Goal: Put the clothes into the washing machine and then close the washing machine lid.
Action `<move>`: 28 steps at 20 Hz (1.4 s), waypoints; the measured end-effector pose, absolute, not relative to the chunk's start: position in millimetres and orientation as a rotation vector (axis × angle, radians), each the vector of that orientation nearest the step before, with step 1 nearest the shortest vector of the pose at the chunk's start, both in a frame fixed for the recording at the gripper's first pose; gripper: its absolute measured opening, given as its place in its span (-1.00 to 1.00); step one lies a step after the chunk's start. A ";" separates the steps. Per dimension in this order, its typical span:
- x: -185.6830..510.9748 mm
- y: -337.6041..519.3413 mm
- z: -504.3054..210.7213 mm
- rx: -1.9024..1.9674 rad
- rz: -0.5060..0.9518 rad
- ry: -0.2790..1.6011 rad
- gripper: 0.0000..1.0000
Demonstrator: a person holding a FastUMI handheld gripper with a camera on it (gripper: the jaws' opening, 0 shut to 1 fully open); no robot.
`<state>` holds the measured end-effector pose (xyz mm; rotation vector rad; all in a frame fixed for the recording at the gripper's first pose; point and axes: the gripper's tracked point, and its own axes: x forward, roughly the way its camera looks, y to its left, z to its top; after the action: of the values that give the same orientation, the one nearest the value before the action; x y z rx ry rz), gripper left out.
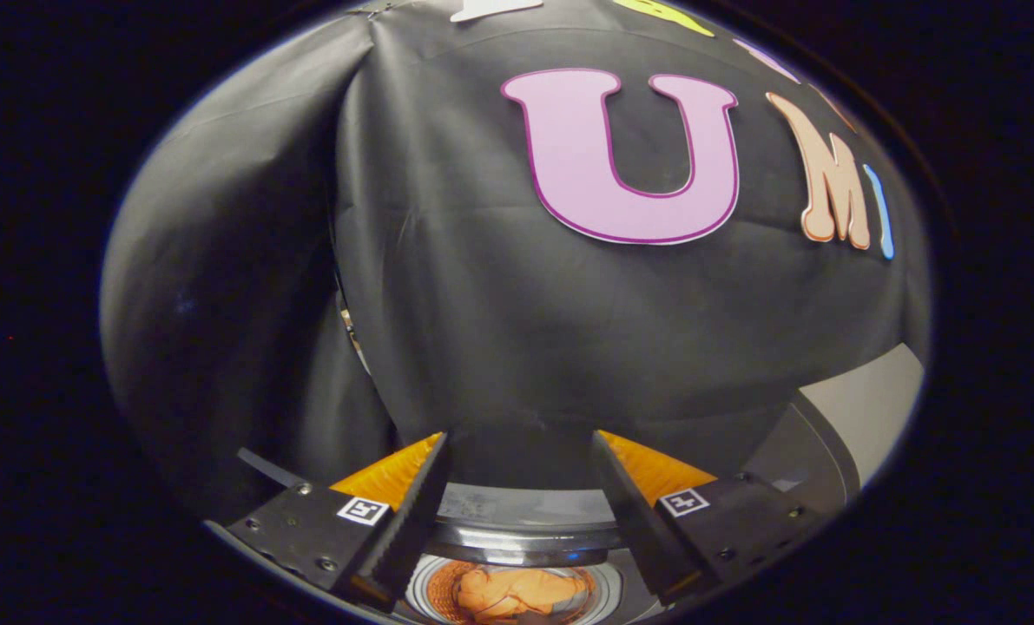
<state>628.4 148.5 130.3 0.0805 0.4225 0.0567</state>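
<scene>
Gripper [519, 447] released: fingers [412, 512] spread wide, nothing between them. Washing machine [525, 542] sits below the fingers, lid up [816, 451] to their right. Orange clothes [517, 592] lie inside the drum. No legible writing; square markers [363, 509] on finger mounts.

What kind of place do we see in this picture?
Probably a recording booth set up for a laundry task. A black cloth wall hangs behind a top-loading washing machine, whose drum holds an orange garment. The gripper hovers open above it, holding nothing.
</scene>
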 end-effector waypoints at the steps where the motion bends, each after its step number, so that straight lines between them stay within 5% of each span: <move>1: 628.8 148.1 130.6 0.080 0.060 0.421 0.95; 28: 584.3 155.1 129.4 0.172 0.165 0.399 0.94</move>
<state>584.3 155.1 129.4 0.1721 0.3993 0.1650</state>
